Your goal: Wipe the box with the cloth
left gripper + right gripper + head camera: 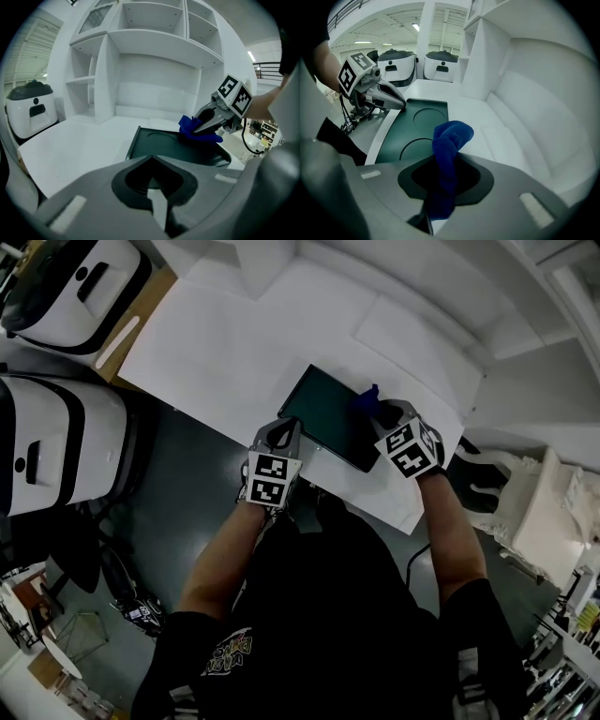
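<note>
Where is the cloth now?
In the head view, the cloth sits right of centre, clamped in the right gripper at the box's far right corner.

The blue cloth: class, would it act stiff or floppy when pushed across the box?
Probably floppy: the blue cloth bunches and folds over beyond the shut jaws of the right gripper. Likely light, since that pinch alone carries it. Its fuzzy surface would probably drag, not slide, on the smooth box.

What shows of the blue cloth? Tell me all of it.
The cloth is deep blue, soft and fuzzy, bunched into a crumpled wad. The right gripper is shut on it, with a rounded fold poking out past the jaws. It sits at the far right edge of the dark green box, seemingly resting on it.
</note>
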`<state>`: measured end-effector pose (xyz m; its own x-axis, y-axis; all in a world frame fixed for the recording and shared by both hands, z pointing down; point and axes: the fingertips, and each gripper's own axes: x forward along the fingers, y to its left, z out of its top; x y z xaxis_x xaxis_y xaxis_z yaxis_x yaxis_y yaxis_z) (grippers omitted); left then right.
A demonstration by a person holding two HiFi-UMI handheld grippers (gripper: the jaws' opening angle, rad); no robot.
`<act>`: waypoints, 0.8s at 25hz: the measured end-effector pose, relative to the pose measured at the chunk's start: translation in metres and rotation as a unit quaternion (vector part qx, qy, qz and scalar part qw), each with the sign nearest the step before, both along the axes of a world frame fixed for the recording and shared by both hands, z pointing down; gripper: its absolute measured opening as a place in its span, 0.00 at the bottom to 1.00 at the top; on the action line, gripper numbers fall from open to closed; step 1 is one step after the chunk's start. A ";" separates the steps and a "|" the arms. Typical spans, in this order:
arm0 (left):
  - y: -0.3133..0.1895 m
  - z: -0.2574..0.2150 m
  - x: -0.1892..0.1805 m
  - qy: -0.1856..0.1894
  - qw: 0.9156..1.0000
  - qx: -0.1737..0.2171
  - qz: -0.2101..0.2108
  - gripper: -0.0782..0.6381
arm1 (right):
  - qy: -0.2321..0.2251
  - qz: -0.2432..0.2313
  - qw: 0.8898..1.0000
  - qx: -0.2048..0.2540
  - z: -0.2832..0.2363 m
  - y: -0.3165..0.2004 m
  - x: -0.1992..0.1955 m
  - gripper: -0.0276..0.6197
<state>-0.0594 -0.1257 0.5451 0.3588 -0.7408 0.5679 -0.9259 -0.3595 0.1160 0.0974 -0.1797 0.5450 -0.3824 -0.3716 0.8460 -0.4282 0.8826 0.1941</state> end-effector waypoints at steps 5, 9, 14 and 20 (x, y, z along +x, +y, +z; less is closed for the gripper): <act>0.000 0.001 0.001 -0.003 1.000 0.000 0.006 0.11 | 0.016 0.008 1.000 0.013 0.000 0.004 0.015 0.20; 0.001 0.002 0.002 -0.001 1.000 0.000 0.007 0.11 | 0.013 0.025 1.000 0.011 -0.001 0.006 0.021 0.20; 0.000 0.002 0.003 0.003 1.000 -0.008 0.007 0.11 | -0.002 0.025 1.000 0.019 -0.009 0.003 0.003 0.20; 0.002 0.002 0.004 0.012 1.000 -0.015 -0.003 0.11 | -0.046 -0.011 0.999 0.021 -0.026 0.000 -0.058 0.20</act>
<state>-0.0556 -0.1238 0.5476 0.3690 -0.7253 0.5812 -0.9245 -0.3507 0.1493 0.0390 -0.1792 0.5189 -0.4664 -0.3965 0.7907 -0.4258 0.8842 0.1921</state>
